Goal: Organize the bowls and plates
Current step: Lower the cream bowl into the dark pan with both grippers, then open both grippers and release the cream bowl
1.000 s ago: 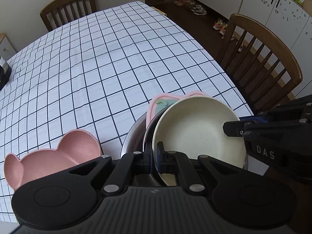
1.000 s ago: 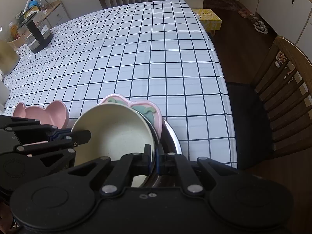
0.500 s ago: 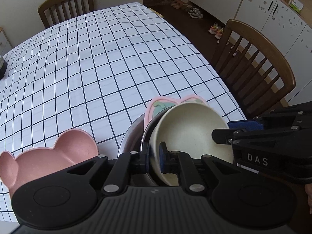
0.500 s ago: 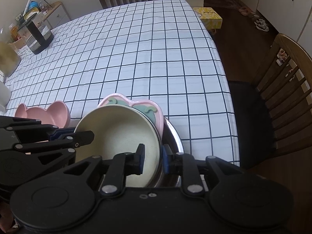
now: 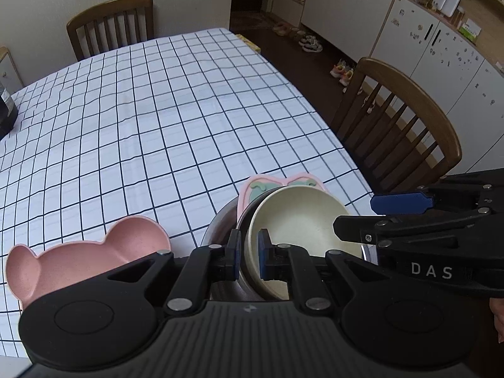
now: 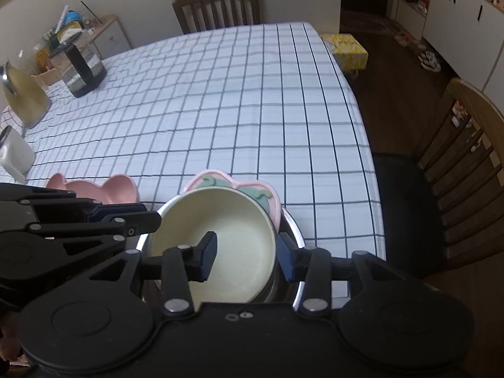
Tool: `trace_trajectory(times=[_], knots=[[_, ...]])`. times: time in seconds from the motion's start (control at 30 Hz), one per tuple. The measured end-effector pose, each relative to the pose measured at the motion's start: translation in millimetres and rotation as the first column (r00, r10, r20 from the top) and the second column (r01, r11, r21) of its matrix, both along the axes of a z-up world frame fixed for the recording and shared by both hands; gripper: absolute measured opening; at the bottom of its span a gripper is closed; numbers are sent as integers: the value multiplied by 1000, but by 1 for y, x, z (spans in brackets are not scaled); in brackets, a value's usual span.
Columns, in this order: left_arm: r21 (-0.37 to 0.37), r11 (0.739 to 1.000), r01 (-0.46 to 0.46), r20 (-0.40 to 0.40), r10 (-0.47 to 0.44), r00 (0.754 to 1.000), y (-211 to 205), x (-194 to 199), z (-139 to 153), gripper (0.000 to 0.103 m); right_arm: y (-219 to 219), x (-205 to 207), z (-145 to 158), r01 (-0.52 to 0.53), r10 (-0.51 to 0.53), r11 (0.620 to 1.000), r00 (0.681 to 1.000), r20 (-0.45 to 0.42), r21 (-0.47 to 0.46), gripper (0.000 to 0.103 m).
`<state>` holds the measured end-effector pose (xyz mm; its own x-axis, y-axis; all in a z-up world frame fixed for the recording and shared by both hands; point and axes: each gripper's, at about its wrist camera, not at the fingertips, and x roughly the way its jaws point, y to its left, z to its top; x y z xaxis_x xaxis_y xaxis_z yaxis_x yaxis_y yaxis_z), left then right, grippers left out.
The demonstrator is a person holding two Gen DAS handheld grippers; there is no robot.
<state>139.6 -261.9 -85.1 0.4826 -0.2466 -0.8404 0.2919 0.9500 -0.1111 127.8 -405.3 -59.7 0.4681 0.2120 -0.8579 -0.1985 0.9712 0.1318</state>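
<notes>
A cream bowl (image 5: 302,217) sits in a steel bowl (image 5: 220,223) at the table's near edge, on top of a pink plate with green shapes (image 5: 255,187). My left gripper (image 5: 249,253) is slightly open, its pads on either side of the cream bowl's near rim with a small gap. My right gripper (image 6: 245,256) is open wide, its fingers either side of the cream bowl's (image 6: 220,236) right rim. A pink bear-shaped bowl (image 5: 82,261) lies on the table to the left and shows in the right wrist view (image 6: 104,189).
The checked tablecloth (image 5: 141,119) covers the table. A kettle (image 6: 83,66), a yellow jug (image 6: 23,97) and a white container (image 6: 14,154) stand at the far left. Wooden chairs stand at the far end (image 5: 110,22) and at the right side (image 5: 406,119).
Both grippers have opened: the right one widely, the left one slightly. The cream bowl has dropped from tilted to lying flatter in the steel bowl.
</notes>
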Motion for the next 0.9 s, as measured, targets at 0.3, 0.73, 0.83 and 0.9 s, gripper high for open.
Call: trace_trajectory(times=[0.3, 0.73, 0.83, 0.9], knots=[[-48, 999, 10, 73, -7, 997, 12, -25, 27, 11, 4, -24, 33, -30, 29, 1000, 995, 101, 9, 56], [-96, 995, -13, 198, 32, 980, 38, -62, 53, 74, 3, -63, 64, -57, 55, 998, 979, 194, 1, 74], [-106, 994, -26, 212, 48, 976, 44, -70, 55, 76, 0, -70, 68, -61, 62, 998, 975, 215, -10, 82], [-107, 994, -33, 220, 56, 974, 47, -74, 55, 77, -1, -73, 69, -71, 72, 997, 973, 218, -12, 86]])
